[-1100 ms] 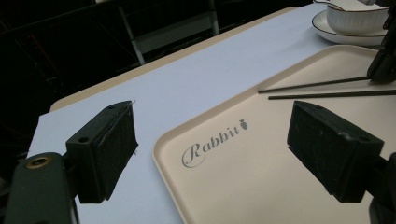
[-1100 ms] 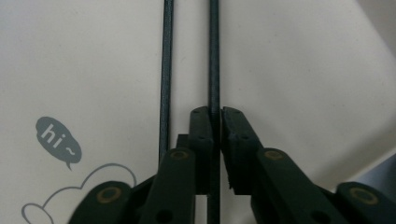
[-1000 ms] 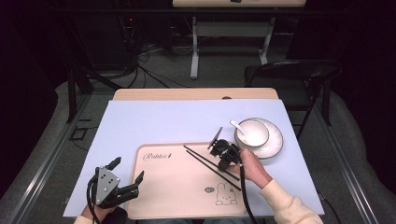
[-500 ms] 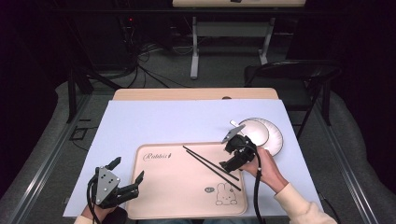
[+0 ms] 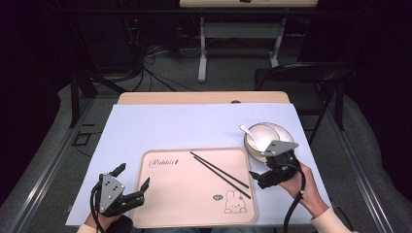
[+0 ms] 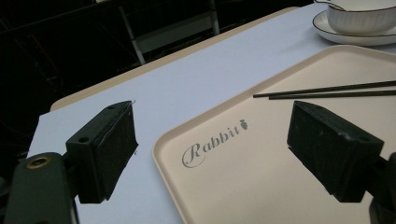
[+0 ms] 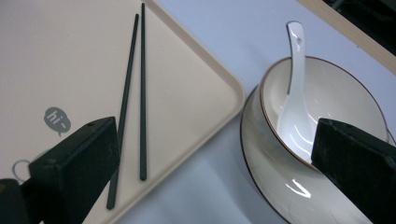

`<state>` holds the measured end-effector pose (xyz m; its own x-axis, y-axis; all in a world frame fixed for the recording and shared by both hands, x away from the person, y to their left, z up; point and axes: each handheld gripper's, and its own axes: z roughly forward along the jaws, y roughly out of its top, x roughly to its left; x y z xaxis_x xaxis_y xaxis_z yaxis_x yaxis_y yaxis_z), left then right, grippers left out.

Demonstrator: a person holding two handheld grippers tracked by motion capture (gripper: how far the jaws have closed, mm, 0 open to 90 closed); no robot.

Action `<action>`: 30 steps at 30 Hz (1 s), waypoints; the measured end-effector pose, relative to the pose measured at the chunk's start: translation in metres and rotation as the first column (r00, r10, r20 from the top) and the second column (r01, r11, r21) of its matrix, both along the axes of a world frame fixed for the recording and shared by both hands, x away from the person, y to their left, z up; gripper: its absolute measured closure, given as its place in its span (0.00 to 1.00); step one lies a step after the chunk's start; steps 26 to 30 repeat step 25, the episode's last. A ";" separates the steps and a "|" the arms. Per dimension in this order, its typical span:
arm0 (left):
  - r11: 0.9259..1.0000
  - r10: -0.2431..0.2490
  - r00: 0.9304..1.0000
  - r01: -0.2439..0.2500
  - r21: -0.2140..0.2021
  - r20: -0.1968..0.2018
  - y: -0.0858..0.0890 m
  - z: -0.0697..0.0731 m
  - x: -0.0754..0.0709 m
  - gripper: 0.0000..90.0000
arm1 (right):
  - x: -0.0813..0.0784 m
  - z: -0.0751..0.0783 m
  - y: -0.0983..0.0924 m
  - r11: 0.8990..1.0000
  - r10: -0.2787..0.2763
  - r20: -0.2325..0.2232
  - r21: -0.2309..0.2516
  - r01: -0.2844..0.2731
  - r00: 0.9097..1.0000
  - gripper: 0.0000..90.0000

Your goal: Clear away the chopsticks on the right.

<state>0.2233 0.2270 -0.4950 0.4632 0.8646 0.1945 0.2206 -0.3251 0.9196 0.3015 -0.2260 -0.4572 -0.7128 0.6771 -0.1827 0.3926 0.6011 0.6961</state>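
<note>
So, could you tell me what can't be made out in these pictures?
- Bowl: in the high view the right gripper covers its near rim; in the right gripper view a jaw hides part of it.
- Saucer: cut off by the bottom edge of the right gripper view.
- Chopsticks: their far ends leave the left gripper view's right edge.
- Tray: its lettering is too small to read in the high view.

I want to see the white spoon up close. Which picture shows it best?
The right gripper view: the spoon looks big there, scoop down in the bowl, handle sticking out over the rim. In the high view it is tiny. The left gripper view catches the bowl at the top corner; I can't make out the spoon there.
</note>
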 end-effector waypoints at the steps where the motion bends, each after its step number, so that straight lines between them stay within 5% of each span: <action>1: 1.000 0.000 1.000 0.000 0.000 0.000 0.000 0.000 0.000 0.17 | -0.004 0.000 -0.006 1.000 -0.014 0.022 0.010 0.014 1.000 0.00; 10: 1.000 0.004 1.000 -0.004 0.001 0.001 0.000 0.000 0.000 0.17 | -0.039 -0.012 -0.045 0.994 -0.088 0.106 0.070 0.081 0.990 0.00; 18: 1.000 0.004 1.000 -0.004 0.002 0.002 -0.001 0.000 0.000 0.17 | -0.060 -0.033 -0.063 0.983 -0.123 0.072 0.145 0.111 0.990 0.00; 21: 1.000 0.005 1.000 -0.005 0.005 0.000 -0.001 0.000 0.000 0.17 | -0.062 -0.035 -0.066 0.982 -0.135 0.078 0.146 0.123 0.988 0.00; 25: 1.000 0.006 1.000 -0.006 0.011 -0.001 -0.002 0.000 0.000 0.17 | -0.051 -0.038 -0.075 0.972 -0.213 0.062 0.109 0.206 0.975 0.00; 30: 1.000 0.006 1.000 -0.006 0.011 -0.001 -0.002 0.000 0.000 0.17 | -0.051 -0.038 -0.075 0.972 -0.213 0.062 0.109 0.206 0.975 0.00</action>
